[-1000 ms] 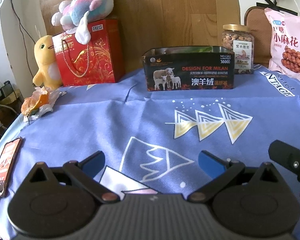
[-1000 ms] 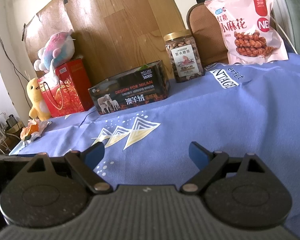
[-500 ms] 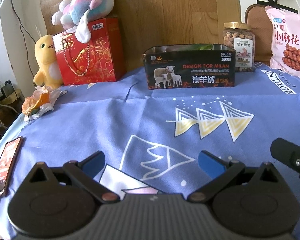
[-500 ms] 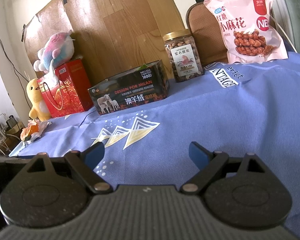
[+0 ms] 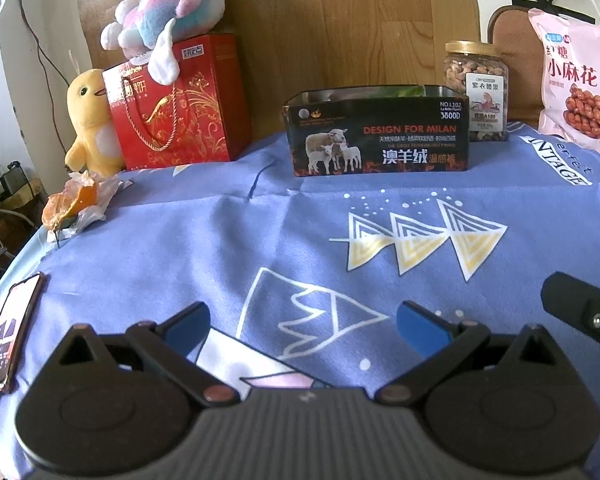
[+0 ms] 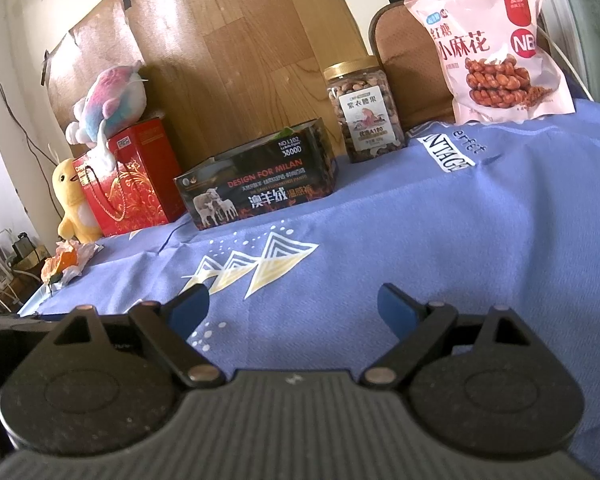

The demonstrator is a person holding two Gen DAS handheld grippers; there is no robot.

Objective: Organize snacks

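At the far edge of the blue cloth (image 5: pixel 259 240), nut jar (image 6: pixel 364 110) and pink snack bag (image 6: pixel 488 44) stand right of the open dark box (image 6: pixel 259 188). Both left gripper (image 5: pixel 302 320) and right gripper (image 6: pixel 293 306) hang spread, empty; approach the jar level, squeezing its flat sides.

Both hand-held grippers (image 5: pixel 302 322) (image 6: pixel 293 306) agape, empty.

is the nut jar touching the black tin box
Apart. The right wrist view shows wood board between the nut jar and the black tin box.
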